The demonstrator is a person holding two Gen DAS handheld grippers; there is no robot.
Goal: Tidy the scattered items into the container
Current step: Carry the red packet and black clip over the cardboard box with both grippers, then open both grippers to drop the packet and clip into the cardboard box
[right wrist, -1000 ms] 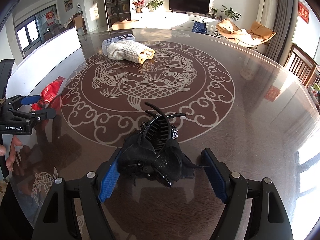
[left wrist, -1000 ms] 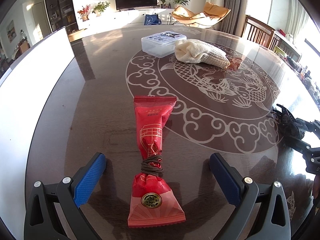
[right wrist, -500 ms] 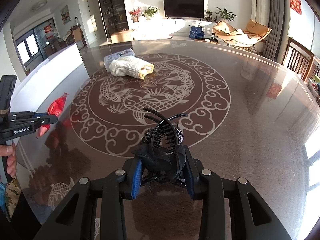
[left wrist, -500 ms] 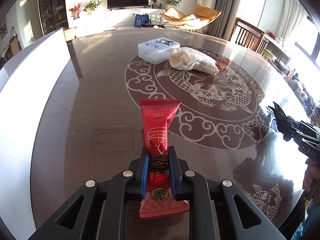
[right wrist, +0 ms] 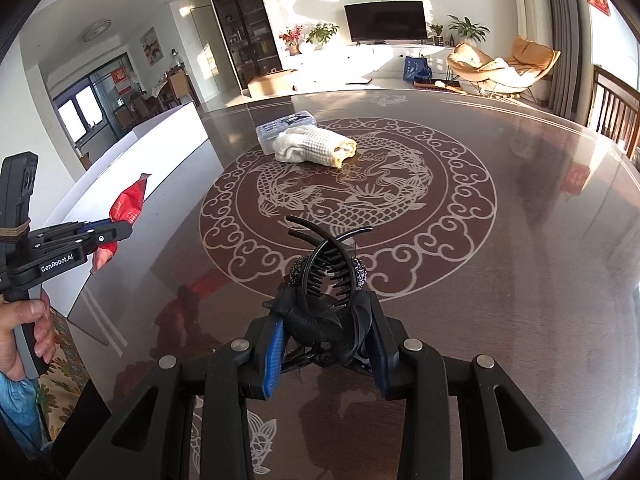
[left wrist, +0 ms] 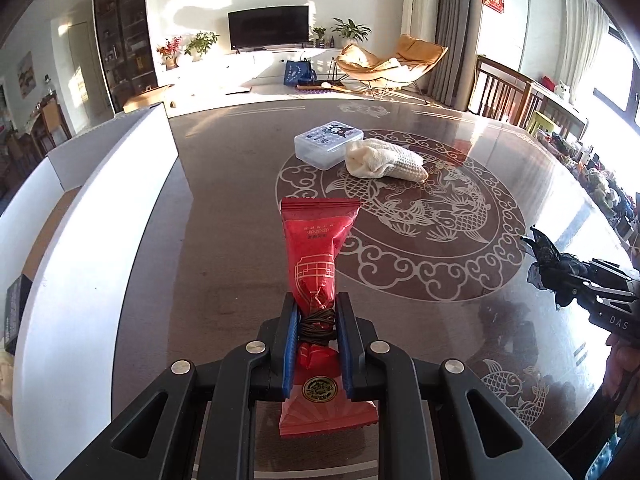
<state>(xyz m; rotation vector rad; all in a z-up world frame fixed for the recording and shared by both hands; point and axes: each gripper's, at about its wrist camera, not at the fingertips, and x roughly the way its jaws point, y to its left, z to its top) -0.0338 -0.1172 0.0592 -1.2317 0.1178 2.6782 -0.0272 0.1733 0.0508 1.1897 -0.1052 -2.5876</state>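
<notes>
- Left hand-held gripper (left wrist: pixel 317 338) is clamped on a red snack packet (left wrist: pixel 318 256) at its cord-wrapped waist, above the bench (left wrist: pixel 240 168).
- Right hand-held gripper (right wrist: pixel 324 344) grips a black hair claw (right wrist: pixel 326 280); its teeth jut ahead.

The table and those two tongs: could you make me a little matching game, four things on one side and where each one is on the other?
Things:
1. red packet
2. black hair claw
3. cream knitted cloth
4. clear plastic box

Places:
A. lying on the fish pattern, against the box
B. gripped in the right tongs
C. on the table beyond the cloth
D. gripped in the left tongs

Pairs: 1-D, 2-B, 3-A, 4-C
</notes>
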